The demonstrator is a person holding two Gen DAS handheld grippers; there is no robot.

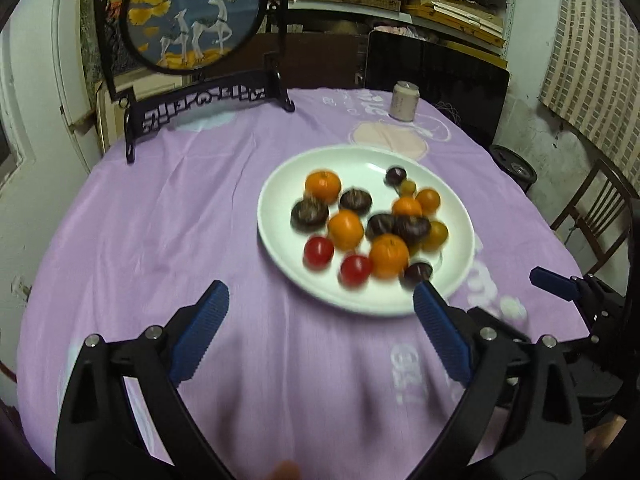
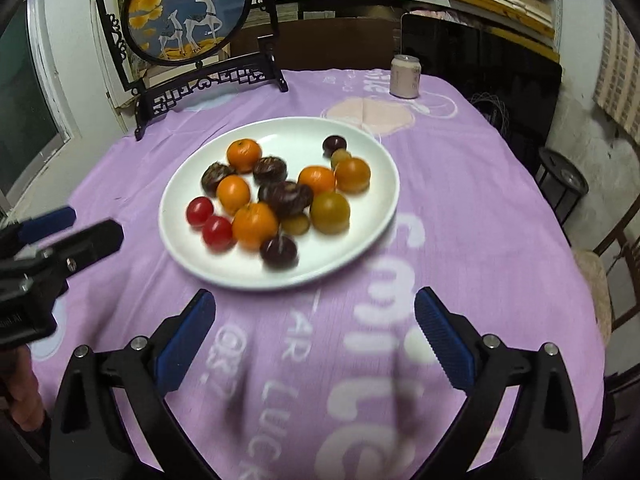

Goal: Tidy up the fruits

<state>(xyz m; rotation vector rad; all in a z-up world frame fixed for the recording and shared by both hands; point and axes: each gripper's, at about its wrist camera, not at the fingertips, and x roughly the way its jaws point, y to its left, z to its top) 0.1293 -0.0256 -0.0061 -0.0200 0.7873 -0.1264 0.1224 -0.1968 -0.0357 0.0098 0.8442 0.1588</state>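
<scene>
A white plate (image 1: pixel 280 184) on the purple tablecloth holds several small fruits: oranges (image 1: pixel 323 186), dark purple ones (image 1: pixel 309 213), two red tomatoes (image 1: pixel 318 251) and greenish-yellow ones (image 1: pixel 437 235). The plate also shows in the right wrist view (image 2: pixel 188 184), with the oranges (image 2: pixel 244 155) and tomatoes (image 2: pixel 199 211). My left gripper (image 1: pixel 322 296) is open and empty, just in front of the plate's near rim. My right gripper (image 2: pixel 314 300) is open and empty, also just short of the plate. Each gripper shows at the edge of the other's view.
A round deer painting on a black stand (image 1: pixel 192 12) stands at the table's back left. A pale can (image 1: pixel 405 101) sits at the back. A dark screen (image 1: pixel 436 76) and shelves are behind. A wooden chair (image 1: pixel 592 216) is at the right.
</scene>
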